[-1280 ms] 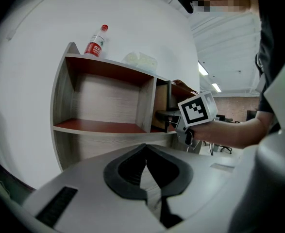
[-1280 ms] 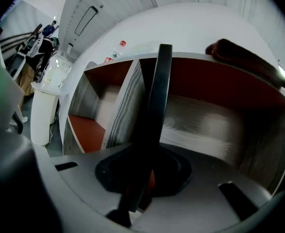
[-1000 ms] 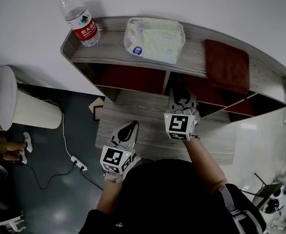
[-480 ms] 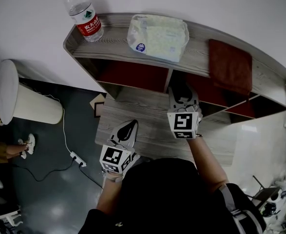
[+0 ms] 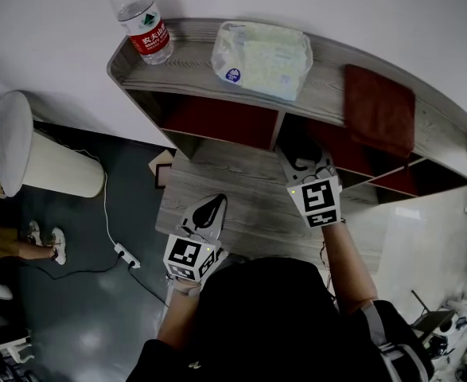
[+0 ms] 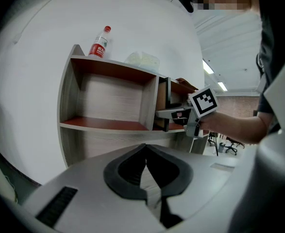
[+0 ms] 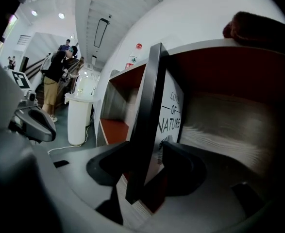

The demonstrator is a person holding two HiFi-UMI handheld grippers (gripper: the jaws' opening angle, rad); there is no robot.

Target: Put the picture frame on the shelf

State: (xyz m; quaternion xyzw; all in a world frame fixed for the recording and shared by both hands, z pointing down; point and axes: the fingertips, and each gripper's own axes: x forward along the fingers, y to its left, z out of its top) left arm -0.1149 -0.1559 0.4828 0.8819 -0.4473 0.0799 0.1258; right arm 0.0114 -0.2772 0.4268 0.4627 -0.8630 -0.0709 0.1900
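- The step in hand looked like the release: the frame [image 7: 149, 115] stood upright in the shelf's [image 5: 177, 76] right compartment, just right of the divider, print facing right.
- The right gripper [image 7: 149, 165] reached into that compartment with the frame between its jaws. The jaws had just been opening and stood spread, the right pad clear of the frame's front.
- The left gripper [image 6: 146, 165] hung near the person, well apart from the shelf, its jaws pressed together on nothing.
- Next, by my reading, the right jaws needed to part a little more and then draw straight back toward the person, without catching the frame's edge and tipping it.
- The jaws covered the frame's foot, so whether it sat flat on the board or had a stand behind it could not be told.
- From the head view the shelf's top board hid the frame and the right fingertips.
- The print's top word was cut off; only "OF NATURE" was readable.
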